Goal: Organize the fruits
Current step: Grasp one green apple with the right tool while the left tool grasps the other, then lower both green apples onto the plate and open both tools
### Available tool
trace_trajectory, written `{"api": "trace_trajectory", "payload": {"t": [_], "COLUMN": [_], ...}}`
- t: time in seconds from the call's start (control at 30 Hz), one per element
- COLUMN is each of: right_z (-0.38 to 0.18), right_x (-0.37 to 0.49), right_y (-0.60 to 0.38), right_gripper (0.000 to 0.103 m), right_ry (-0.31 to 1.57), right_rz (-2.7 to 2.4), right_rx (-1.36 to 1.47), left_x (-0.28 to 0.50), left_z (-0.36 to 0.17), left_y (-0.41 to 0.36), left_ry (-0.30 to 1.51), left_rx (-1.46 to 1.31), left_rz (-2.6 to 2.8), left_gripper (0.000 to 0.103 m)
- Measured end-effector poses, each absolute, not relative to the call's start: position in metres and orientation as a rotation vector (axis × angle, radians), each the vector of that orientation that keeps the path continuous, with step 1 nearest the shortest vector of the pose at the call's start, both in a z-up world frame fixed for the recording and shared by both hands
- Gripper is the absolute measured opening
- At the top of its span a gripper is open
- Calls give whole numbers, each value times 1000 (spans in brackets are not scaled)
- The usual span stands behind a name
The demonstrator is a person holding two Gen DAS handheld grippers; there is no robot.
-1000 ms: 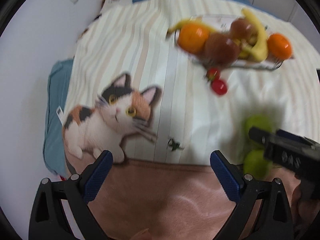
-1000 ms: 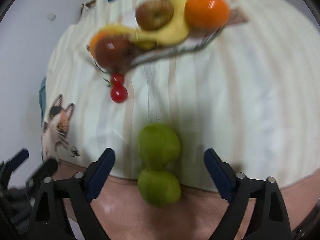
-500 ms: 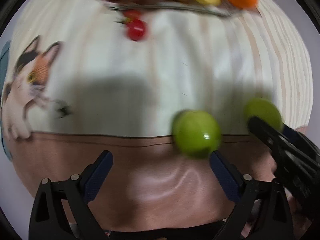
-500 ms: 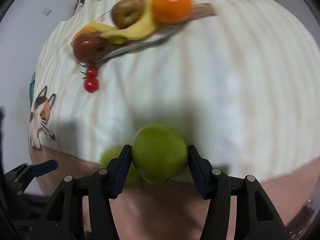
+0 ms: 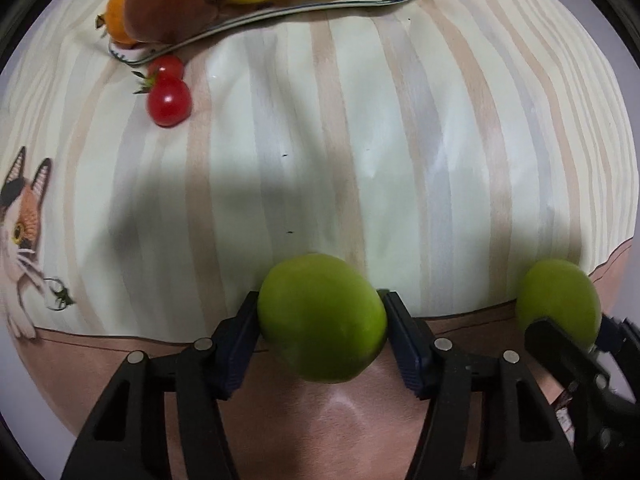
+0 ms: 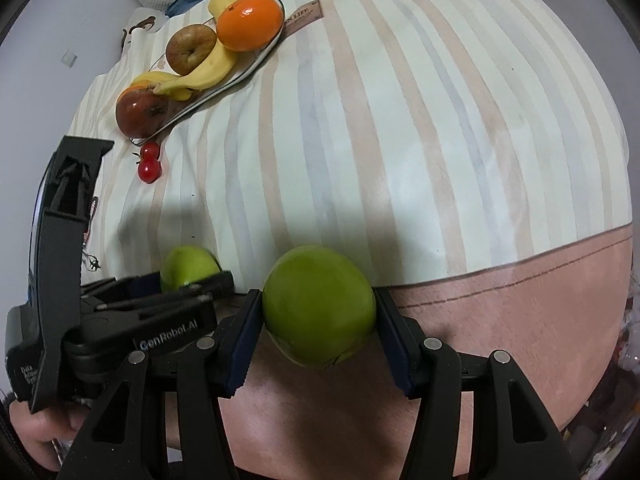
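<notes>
My left gripper (image 5: 322,332) is shut on a green apple (image 5: 322,318), near the front edge of the striped cloth. My right gripper (image 6: 318,320) is shut on a second green apple (image 6: 318,306). That apple also shows at the right of the left wrist view (image 5: 558,300), and the left one shows in the right wrist view (image 6: 188,266). A fruit tray (image 6: 256,58) at the far left holds a red apple (image 6: 140,114), a brown apple (image 6: 191,49), bananas (image 6: 200,76) and an orange (image 6: 250,22). Two cherry tomatoes (image 5: 168,94) lie beside the tray.
The striped cloth (image 6: 400,120) has a cat picture (image 5: 20,216) at its left and a pink band (image 6: 520,304) along the front. A white wall (image 6: 48,20) stands behind on the left.
My left gripper swung right and closed on the nearer green apple. My right gripper closed on the other green apple about half a second ago and still holds it.
</notes>
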State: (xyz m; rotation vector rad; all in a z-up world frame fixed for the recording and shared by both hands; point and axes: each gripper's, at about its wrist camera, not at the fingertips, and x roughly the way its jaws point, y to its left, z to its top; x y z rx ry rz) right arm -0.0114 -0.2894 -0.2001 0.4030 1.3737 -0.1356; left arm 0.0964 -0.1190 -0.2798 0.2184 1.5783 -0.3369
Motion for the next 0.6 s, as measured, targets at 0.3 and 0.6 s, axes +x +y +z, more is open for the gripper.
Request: {"api": "trace_trajectory", "payload": {"t": [0.3, 0.6], "right_z": [-213, -249], "right_x": [2, 19], "right_y": [-250, -212], "right_gripper": [59, 59], "right_ry": [1412, 1482], "right_rz": [-6, 43], "right_rx": [365, 328], "left_x": [80, 91], "left_z": [-248, -264], "left_y": [-45, -20], "left_ry": [1570, 1596], "left_rx": [263, 176], "left_rz": [-201, -150], "left_gripper": [58, 58]}}
